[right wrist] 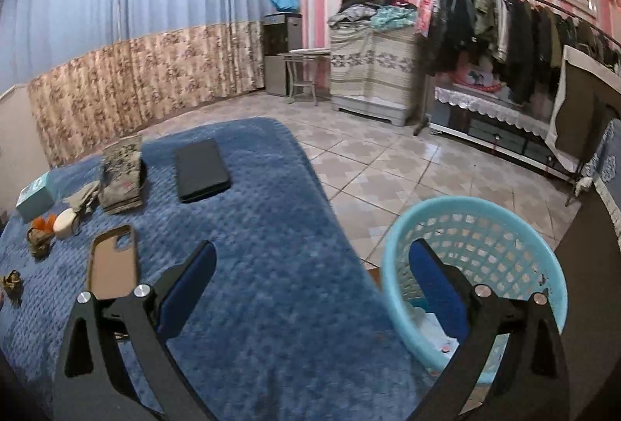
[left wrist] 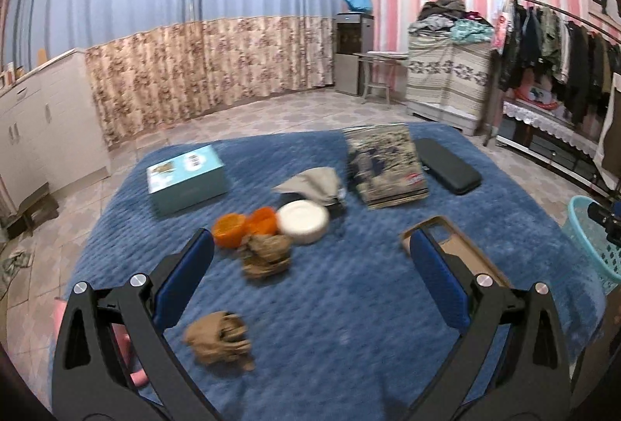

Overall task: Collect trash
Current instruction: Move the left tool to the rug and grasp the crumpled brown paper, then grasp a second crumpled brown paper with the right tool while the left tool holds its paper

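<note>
The left gripper hangs wide open and empty over the blue blanket, with 1 crumpled brown paper wad at 7 o'clock just inside its left finger and a 2nd wad at 11 o'clock beside the orange peels. Both wads look light, soft and crushable, so I'd pinch across the bulky middle. The right gripper, spread and empty too, faces the turquoise basket at 3 o'clock.
</note>
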Motion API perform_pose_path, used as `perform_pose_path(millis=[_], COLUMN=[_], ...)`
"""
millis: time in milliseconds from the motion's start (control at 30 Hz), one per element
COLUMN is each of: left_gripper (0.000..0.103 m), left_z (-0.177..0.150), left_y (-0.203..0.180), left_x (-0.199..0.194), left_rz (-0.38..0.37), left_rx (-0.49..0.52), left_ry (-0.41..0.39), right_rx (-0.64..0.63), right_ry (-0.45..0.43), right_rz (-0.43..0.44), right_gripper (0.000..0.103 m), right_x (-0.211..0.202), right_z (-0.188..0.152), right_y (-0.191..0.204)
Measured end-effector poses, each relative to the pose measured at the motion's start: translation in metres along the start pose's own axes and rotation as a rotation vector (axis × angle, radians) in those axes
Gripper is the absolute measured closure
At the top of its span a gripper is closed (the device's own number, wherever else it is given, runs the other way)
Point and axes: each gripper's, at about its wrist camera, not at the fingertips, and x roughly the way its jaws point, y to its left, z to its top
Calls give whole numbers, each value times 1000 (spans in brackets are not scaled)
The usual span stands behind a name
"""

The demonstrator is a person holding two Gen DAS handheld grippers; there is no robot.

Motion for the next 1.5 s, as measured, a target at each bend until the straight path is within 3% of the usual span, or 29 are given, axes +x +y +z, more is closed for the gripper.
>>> perform_pose_path(millis=[467, 867, 1000, 1067, 1100, 1133, 1267, 1500], left_gripper=[5, 7, 18, 35, 48, 51, 53, 53], left_z=[-44, -72, -74, -76, -77, -77, -73, -36], left_y=[61, 69, 61, 60, 61, 63, 72, 111], left_x=[-8, 13, 32, 41, 46, 48, 41, 7], left_rz=[61, 2, -13, -21, -39, -44, -53, 7], left_rx=[-66, -66, -35, -31, -39, -52, -81, -112], left_ry=[67, 132, 172, 208, 236, 246, 219, 99], right_rx=[-145, -188, -183, -187, -190, -195, -232, -270], right_ry=[25, 85, 101, 107, 109, 111, 108, 107], right_rz=[95, 148, 162, 170, 174, 179, 200, 271], right_gripper=[6, 6, 6, 6, 6, 6, 6, 6], right_x=[-5, 11, 15, 18, 18, 19, 19, 20], right_z=[-17, -29, -31, -32, -33, -33, -33, -29], right_y=[79, 111, 120, 127, 131, 136, 159, 218])
